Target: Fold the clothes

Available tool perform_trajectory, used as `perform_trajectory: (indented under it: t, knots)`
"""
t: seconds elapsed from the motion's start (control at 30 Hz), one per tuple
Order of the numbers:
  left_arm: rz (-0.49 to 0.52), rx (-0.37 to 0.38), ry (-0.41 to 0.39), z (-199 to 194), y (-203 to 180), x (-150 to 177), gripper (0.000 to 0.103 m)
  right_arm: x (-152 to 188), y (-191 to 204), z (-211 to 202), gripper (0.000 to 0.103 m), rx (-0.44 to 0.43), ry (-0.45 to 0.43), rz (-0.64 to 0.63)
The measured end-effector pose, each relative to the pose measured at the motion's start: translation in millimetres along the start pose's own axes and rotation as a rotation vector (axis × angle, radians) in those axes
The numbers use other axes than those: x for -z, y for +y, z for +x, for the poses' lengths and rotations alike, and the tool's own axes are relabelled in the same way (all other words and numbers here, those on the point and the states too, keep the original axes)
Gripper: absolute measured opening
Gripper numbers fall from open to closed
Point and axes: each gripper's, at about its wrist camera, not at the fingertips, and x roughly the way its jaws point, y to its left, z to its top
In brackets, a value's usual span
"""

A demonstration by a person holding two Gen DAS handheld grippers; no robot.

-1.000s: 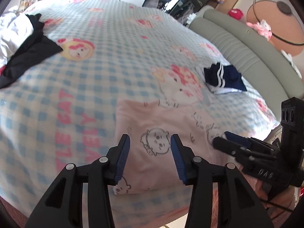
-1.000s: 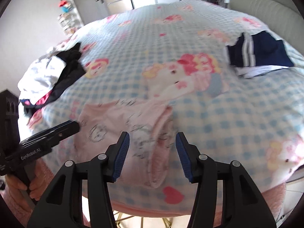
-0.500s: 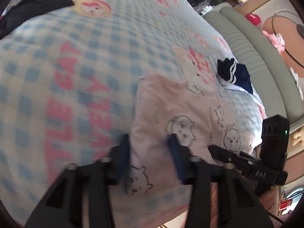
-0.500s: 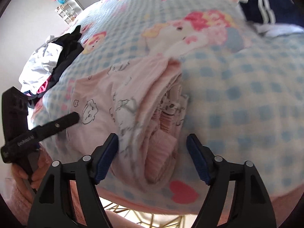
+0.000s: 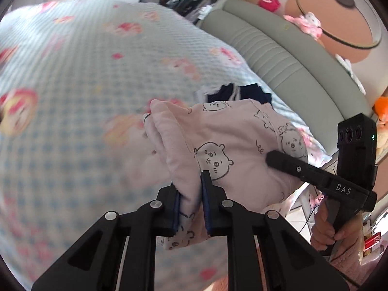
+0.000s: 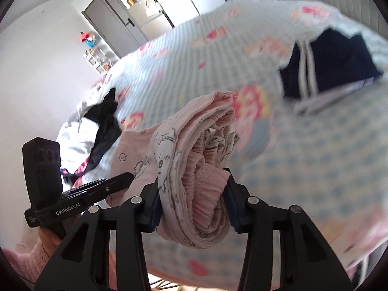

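2 hand-held grippers (image 5: 190,201) (image 6: 194,201), 1 pink garment (image 5: 232,143).

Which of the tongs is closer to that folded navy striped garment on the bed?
Right. The right tongs grip the pink garment at the end nearer the navy garment; the left tongs grip its far end.

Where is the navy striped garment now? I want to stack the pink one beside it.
The navy striped garment lies on the checked bedspread at the upper right of the right wrist view, beyond the lifted pink garment, near the grey headboard.
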Motion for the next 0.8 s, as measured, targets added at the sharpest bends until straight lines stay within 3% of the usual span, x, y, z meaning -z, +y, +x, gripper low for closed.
perform_trajectory:
  t: [0.23,0.4,0.57,0.67,0.73,0.77,0.8]
  knots:
    - [0.141,0.027,-0.061,80,-105,-101,0.016,-103,-83,-57,0.044,0.16,-0.112,-0.023]
    - [0.112,0.051,-0.053,146,-123,-139,0.017,-150,-149,-64,0.045,0.22,-0.146,0.013]
    - [0.05,0.002,0.03,220,-113,-136,0.018,-157,-209,-16,0.046,0.252,-0.077,0.059]
    - [0.028,-0.001,0.047,223,-107,-136,0.021,-153,-235,-2,0.051,0.231,-0.071,0.094]
    - [0.014,-0.002,0.057,224,-104,-135,0.027,-150,-242,-10,0.053,0.196,-0.095,0.129]
    - [0.006,-0.003,0.063,225,-102,-135,0.037,-148,-246,-14,0.053,0.178,-0.106,0.146]
    - [-0.001,-0.004,0.068,226,-100,-135,0.039,-147,-249,-18,0.054,0.16,-0.118,0.164]
